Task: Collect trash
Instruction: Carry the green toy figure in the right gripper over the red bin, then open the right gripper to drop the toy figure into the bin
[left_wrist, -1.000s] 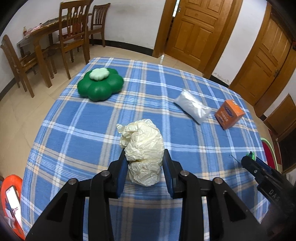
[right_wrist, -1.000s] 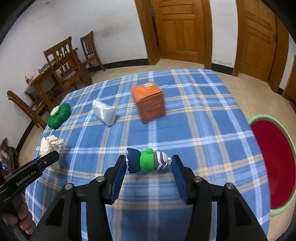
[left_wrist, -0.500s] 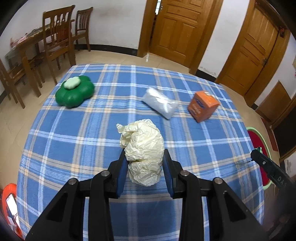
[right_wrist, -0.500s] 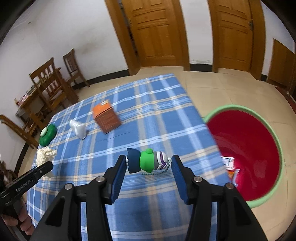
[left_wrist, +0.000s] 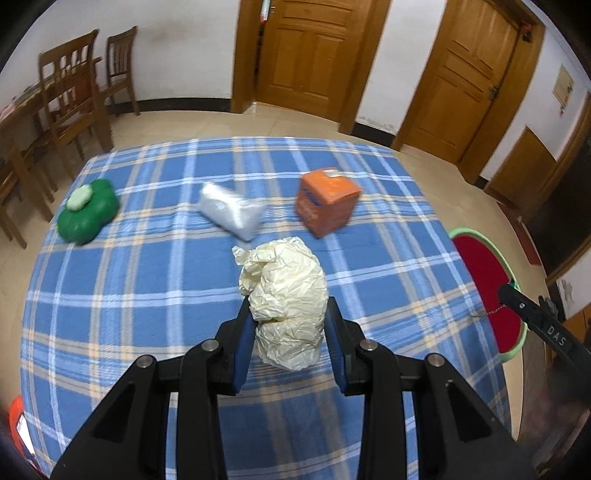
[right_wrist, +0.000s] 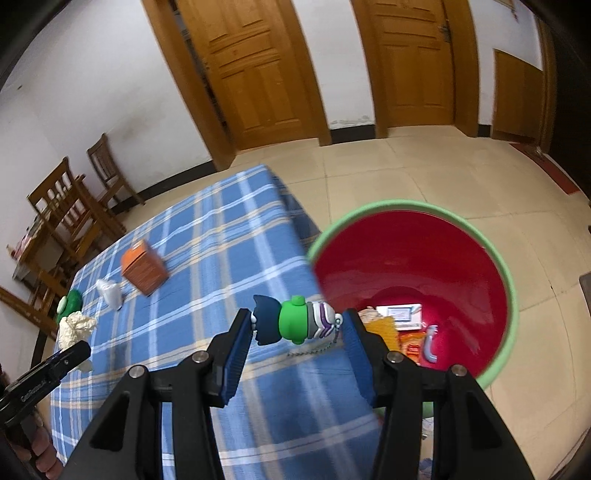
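Observation:
My left gripper (left_wrist: 290, 325) is shut on a crumpled ball of pale yellow paper (left_wrist: 286, 295), held above the blue plaid tablecloth (left_wrist: 147, 280). My right gripper (right_wrist: 297, 325) is shut on a small toy figure (right_wrist: 293, 323) with a dark blue head, green middle and striped end; a thin chain hangs from it. The figure hangs over the table's right edge, beside a red bin with a green rim (right_wrist: 511, 291) on the floor. Several scraps of trash (right_wrist: 402, 325) lie in the bin's bottom. The paper ball (right_wrist: 74, 326) and left gripper also show at far left in the right wrist view.
On the tablecloth lie an orange box (left_wrist: 327, 201), a silvery white packet (left_wrist: 231, 210) and a green flower-shaped thing with a pale top (left_wrist: 88, 210). The red bin (left_wrist: 487, 280) stands off the table's right edge. Wooden chairs (left_wrist: 74, 99) and doors (left_wrist: 314, 55) are behind.
Both grippers have swung to the right with their loads. The right gripper went from over the middle of the table to its right edge beside the bin. Both grips are unchanged.

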